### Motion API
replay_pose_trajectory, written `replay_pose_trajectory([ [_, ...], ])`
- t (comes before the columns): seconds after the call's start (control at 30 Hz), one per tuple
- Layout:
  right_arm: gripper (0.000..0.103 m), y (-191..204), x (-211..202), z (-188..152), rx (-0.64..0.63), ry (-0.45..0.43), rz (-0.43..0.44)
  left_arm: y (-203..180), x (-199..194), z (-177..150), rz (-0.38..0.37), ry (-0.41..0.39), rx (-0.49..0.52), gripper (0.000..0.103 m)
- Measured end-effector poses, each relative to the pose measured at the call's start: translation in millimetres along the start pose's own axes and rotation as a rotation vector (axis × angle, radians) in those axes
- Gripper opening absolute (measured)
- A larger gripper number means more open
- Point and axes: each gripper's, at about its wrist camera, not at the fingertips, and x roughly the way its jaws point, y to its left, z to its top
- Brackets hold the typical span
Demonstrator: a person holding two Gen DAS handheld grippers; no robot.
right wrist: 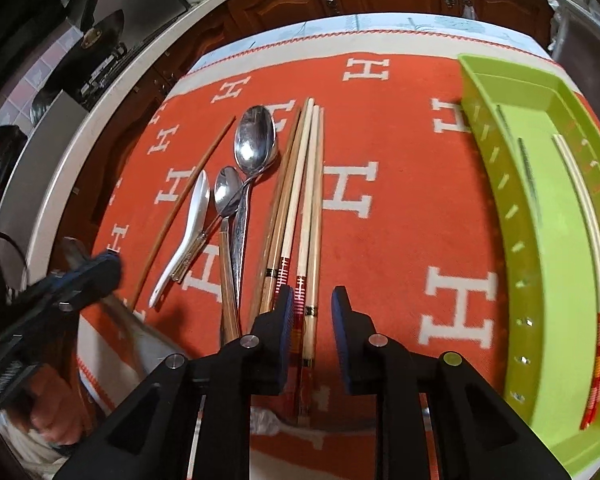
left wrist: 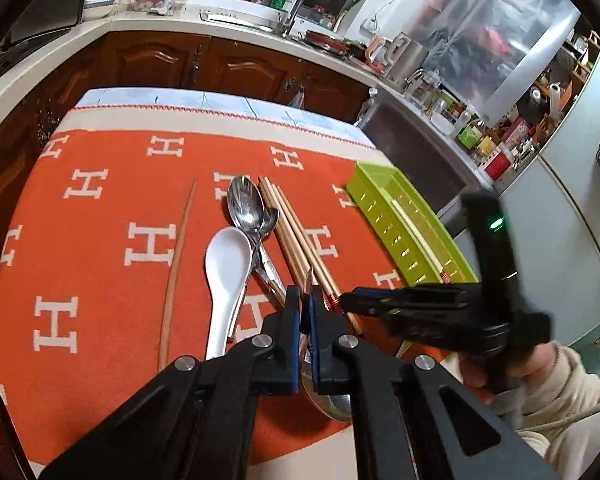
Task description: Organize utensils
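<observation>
Left gripper [left wrist: 305, 304]: jaws closed on a metal spoon [left wrist: 328, 400], handle pinched between the pads, bowl hanging below.

Right gripper [right wrist: 312, 312]: jaws parted, hovering over the painted ends of the chopsticks [right wrist: 300, 208], gripping nothing.

Orange cloth [right wrist: 400, 152]: covers the table.

On the cloth, left to right: thin brown stick [right wrist: 188, 204]; white soup spoon [right wrist: 188, 232]; small spoon [right wrist: 226, 190]; large spoon [right wrist: 256, 140]; chopstick bundle.

Green tray [right wrist: 488, 168]: well right of the pile, one chopstick pair [right wrist: 588, 220] lying inside.
</observation>
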Motion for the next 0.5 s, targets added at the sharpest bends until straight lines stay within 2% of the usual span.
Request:
replay_pose_trajectory([
  [0.13,0.016,1.7,6.8,-0.3,-0.024,-0.026,-0.029,2.7,-12.9,6.8,-0.005,-0.031,-0.011,0.002],
  [0.23,0.008,1.3,11.6,3.0,-0.031,-0.028,-0.062,4.3,-18.3,10.7,-0.015,-0.041,-0.022,0.002],
  [0.33,0.008,4.0,14.3,6.7,-0.065,-0.038,-0.092,2.9,-17.4,12.9,-0.014,-0.039,-0.023,0.002],
  [0.43,0.007,17.0,17.9,5.6,-0.125,-0.05,-0.165,-0.6,-14.8,13.6,-0.008,-0.027,-0.018,0.002],
  [0.5,0.007,17.0,16.6,5.2,-0.108,-0.057,-0.158,-5.5,-12.9,15.0,0.007,-0.014,-0.011,0.002],
])
